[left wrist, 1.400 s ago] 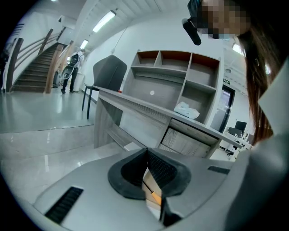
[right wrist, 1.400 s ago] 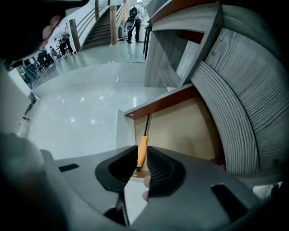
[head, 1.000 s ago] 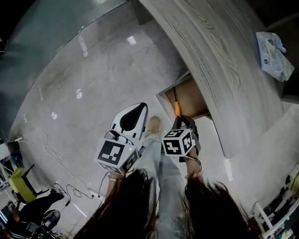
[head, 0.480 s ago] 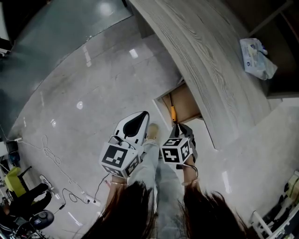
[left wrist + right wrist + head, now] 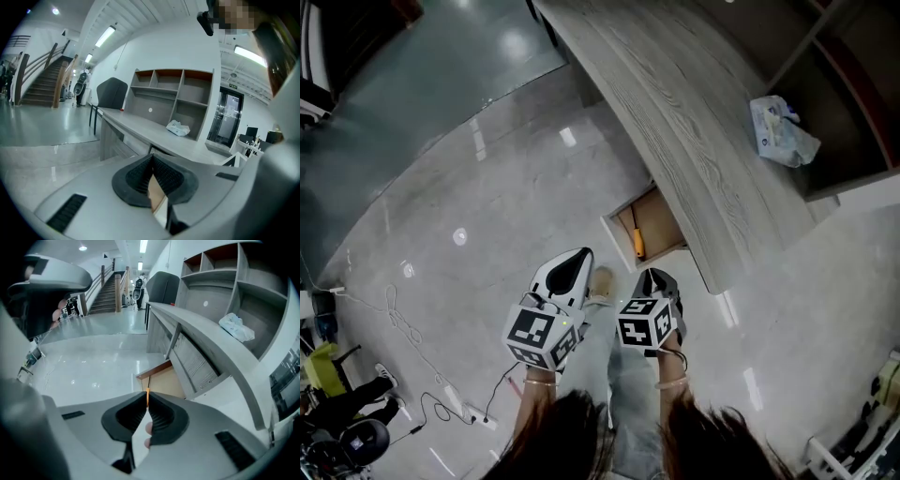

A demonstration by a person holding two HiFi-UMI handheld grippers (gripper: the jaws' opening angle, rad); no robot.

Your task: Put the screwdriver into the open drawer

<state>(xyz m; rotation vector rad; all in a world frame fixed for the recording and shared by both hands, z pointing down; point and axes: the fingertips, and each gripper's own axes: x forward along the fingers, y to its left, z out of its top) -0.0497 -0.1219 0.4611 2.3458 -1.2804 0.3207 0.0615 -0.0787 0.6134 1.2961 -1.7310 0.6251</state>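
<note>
The orange-handled screwdriver lies inside the open drawer, along its left side, under the long grey desk. My right gripper hovers just short of the drawer front, shut and empty, a little apart from the handle. In the right gripper view the screwdriver shows just past the closed tips of the right gripper, with the drawer beyond. My left gripper hangs over the floor left of the drawer, shut on nothing. The left gripper points at the desk.
A white plastic bag lies on the desk near a shelf unit. A cable with a power strip trails over the glossy floor at the left. The person's shoe stands between the grippers. A dark chair is at the desk's far end.
The head view has pulled back and up, and both grippers have drawn away from the drawer. The screwdriver has stayed in the same place inside the drawer.
</note>
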